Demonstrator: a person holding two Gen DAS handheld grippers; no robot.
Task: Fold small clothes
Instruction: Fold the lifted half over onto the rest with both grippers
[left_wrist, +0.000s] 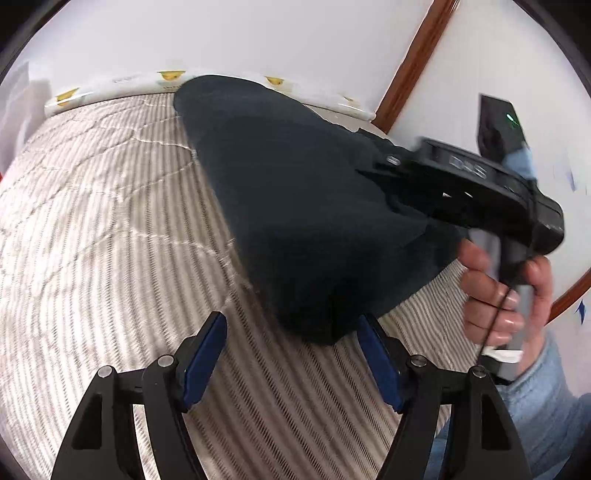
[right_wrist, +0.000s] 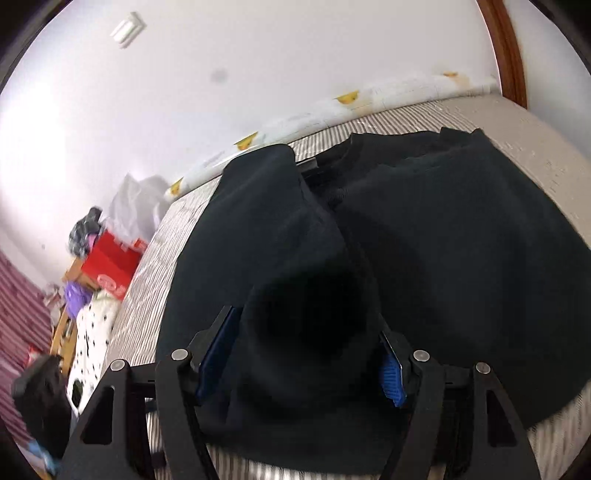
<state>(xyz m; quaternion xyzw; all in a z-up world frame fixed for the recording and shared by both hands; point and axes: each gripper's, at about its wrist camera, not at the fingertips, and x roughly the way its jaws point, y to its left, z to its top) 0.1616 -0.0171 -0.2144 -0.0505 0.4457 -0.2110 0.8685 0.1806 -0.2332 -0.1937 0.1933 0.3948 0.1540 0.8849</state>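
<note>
The dark garment (right_wrist: 443, 240) is lying spread over the striped bed (left_wrist: 92, 221), with one portion lifted and draped over your right gripper (right_wrist: 306, 354), whose fingers are sitting fairly wide around a thick bunch of the cloth; whether they are truly pinching it I cannot tell. It is looking soft, limp and light, sagging wherever it is unsupported, so it will likely fold under its own weight and slide little on the ribbed cover. Your left gripper (left_wrist: 291, 339) is hovering with its fingers spread wide and holding nothing, just beside the garment's near hanging corner. Judging by that, an edge or corner would be the better hold than the bulky middle. Beyond, a duck-print pillow (right_wrist: 295, 122) is lying along the wall.
</note>
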